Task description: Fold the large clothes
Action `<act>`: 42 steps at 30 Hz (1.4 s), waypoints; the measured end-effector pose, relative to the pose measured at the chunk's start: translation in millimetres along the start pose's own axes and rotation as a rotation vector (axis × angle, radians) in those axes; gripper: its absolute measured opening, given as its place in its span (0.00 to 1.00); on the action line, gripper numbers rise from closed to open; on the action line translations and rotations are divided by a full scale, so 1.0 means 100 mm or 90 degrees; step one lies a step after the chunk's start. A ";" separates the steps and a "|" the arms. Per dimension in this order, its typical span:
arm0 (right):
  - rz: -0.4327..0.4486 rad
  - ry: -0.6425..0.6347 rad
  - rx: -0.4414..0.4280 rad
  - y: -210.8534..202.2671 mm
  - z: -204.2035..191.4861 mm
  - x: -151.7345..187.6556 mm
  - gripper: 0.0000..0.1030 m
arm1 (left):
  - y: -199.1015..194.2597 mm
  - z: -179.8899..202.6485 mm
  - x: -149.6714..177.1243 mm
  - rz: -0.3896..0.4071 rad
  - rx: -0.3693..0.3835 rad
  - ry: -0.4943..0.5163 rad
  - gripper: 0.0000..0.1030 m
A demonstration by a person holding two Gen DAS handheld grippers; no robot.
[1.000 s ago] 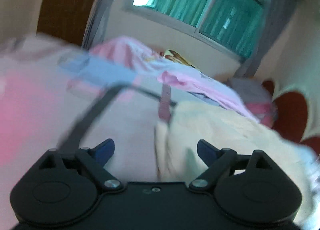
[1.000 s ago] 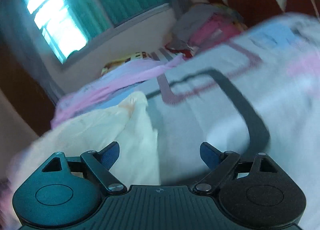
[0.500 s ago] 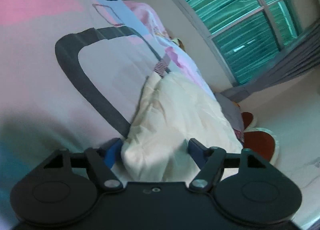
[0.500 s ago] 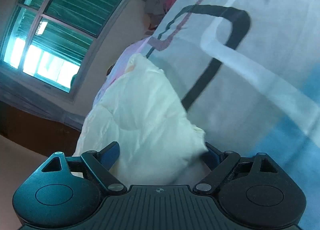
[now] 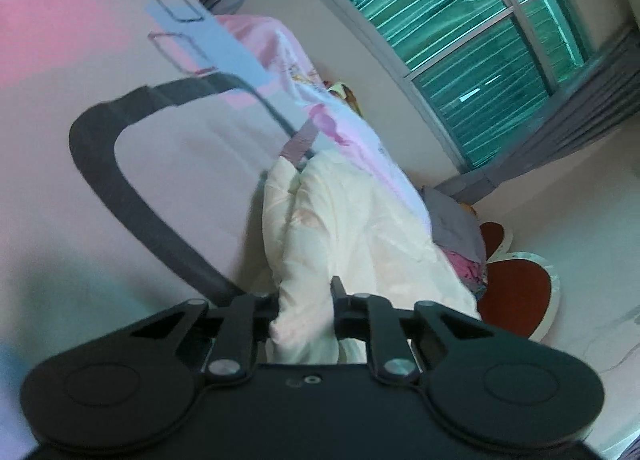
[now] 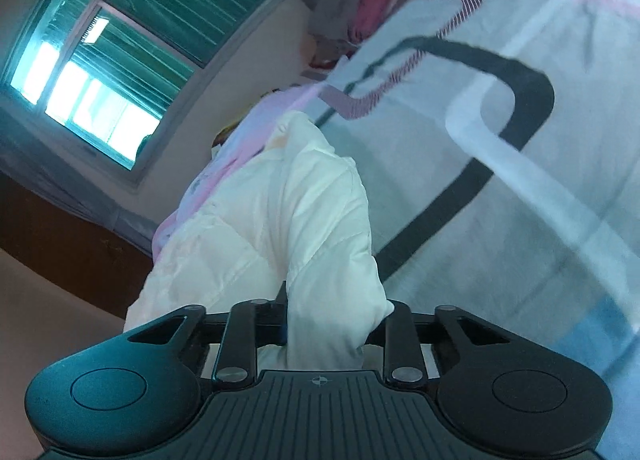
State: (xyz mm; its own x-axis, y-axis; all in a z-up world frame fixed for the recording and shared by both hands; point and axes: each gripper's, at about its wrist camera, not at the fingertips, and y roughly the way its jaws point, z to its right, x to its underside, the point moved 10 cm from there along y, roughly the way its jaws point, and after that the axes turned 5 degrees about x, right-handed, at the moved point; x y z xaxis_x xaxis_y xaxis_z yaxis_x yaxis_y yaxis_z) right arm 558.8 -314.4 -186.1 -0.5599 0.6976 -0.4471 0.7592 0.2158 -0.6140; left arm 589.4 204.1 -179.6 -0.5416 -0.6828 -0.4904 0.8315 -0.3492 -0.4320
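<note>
Both grippers, left (image 5: 306,310) and right (image 6: 326,318), are closing on bunched corners of the cream garment (image 5: 352,227), which could slip free if lifted too soon.

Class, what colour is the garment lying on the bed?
Cream-white, plain. The garment shows best in the right wrist view, lying on the patterned bed sheet.

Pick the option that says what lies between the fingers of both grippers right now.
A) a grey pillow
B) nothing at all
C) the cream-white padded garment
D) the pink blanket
C: the cream-white padded garment is bunched between the fingers of the left gripper and of the right gripper, whose jaws are closing on its fabric.
</note>
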 end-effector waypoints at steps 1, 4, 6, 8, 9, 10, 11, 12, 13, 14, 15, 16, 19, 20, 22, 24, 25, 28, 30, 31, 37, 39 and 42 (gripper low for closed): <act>0.002 -0.004 0.001 -0.04 -0.02 0.01 0.22 | -0.03 0.04 0.00 0.001 0.003 0.004 0.15; 0.012 -0.015 0.006 -0.22 -0.05 0.06 0.21 | -0.16 0.14 0.02 -0.001 0.013 0.011 0.15; 0.018 -0.029 0.010 -0.37 -0.06 0.10 0.21 | -0.26 0.19 0.07 -0.002 0.021 0.016 0.15; 0.018 -0.030 0.015 -0.52 -0.02 0.15 0.21 | -0.33 0.22 0.15 -0.008 0.023 0.025 0.15; 0.017 -0.030 0.019 -0.59 0.00 0.16 0.21 | -0.38 0.22 0.19 -0.012 0.025 0.022 0.15; 0.016 -0.029 0.023 -0.67 0.04 0.19 0.21 | -0.44 0.22 0.25 -0.016 0.028 0.020 0.15; 0.015 -0.029 0.025 -0.73 0.06 0.21 0.21 | -0.48 0.23 0.31 -0.019 0.029 0.022 0.15; 0.016 -0.029 0.028 -0.82 0.10 0.24 0.21 | -0.53 0.24 0.36 -0.022 0.031 0.023 0.15; 0.017 -0.030 0.031 -0.91 0.14 0.28 0.21 | -0.59 0.24 0.42 -0.025 0.034 0.022 0.15; 0.017 -0.030 0.033 -1.00 0.19 0.31 0.21 | -0.67 0.25 0.50 -0.027 0.036 0.022 0.15; 0.016 -0.030 0.036 -1.07 0.22 0.34 0.21 | -0.72 0.26 0.55 -0.030 0.036 0.025 0.15; 0.015 -0.030 0.037 -1.15 0.26 0.37 0.21 | -0.79 0.27 0.62 -0.032 0.035 0.027 0.15; 0.009 -0.036 0.041 -1.38 0.36 0.50 0.21 | -1.00 0.26 0.81 -0.032 0.031 0.020 0.15; 0.008 -0.036 0.040 -1.45 0.40 0.54 0.21 | -1.06 0.25 0.87 -0.031 0.030 0.016 0.15; 0.006 -0.036 0.036 -1.58 0.48 0.62 0.21 | -1.20 0.24 0.99 -0.026 0.025 0.013 0.15; -0.001 -0.034 0.032 -1.70 0.57 0.70 0.21 | -1.35 0.24 1.13 -0.021 0.019 0.010 0.15; -0.002 -0.035 0.030 -1.76 0.61 0.72 0.21 | -1.42 0.24 1.20 -0.019 0.016 0.011 0.15; -0.013 -0.030 0.026 -1.93 0.75 0.81 0.21 | -1.61 0.22 1.39 -0.016 0.005 0.007 0.15; -0.016 -0.032 0.023 -2.03 0.82 0.85 0.21 | -1.71 0.22 1.49 -0.014 0.001 0.007 0.15; -0.019 -0.030 0.022 -2.06 0.84 0.87 0.21 | -1.75 0.21 1.53 -0.014 -0.001 0.005 0.15; -0.033 -0.034 0.019 -2.28 1.01 1.07 0.21 | -1.96 0.17 1.70 -0.006 -0.015 0.006 0.15; -0.039 -0.031 0.021 -2.29 1.09 1.13 0.22 | -1.98 0.13 1.75 -0.009 -0.025 0.007 0.15; -0.052 -0.026 0.033 -2.21 1.19 1.18 0.22 | -1.95 0.01 1.81 -0.014 -0.031 -0.006 0.24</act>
State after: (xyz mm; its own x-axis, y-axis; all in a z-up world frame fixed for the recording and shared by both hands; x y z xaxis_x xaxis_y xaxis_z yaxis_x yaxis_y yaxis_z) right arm 285.6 -360.8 -180.8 -0.6334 0.6501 -0.4197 0.6925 0.2343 -0.6823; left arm 329.2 147.5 -183.5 -0.5578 -0.6818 -0.4733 0.8126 -0.3325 -0.4788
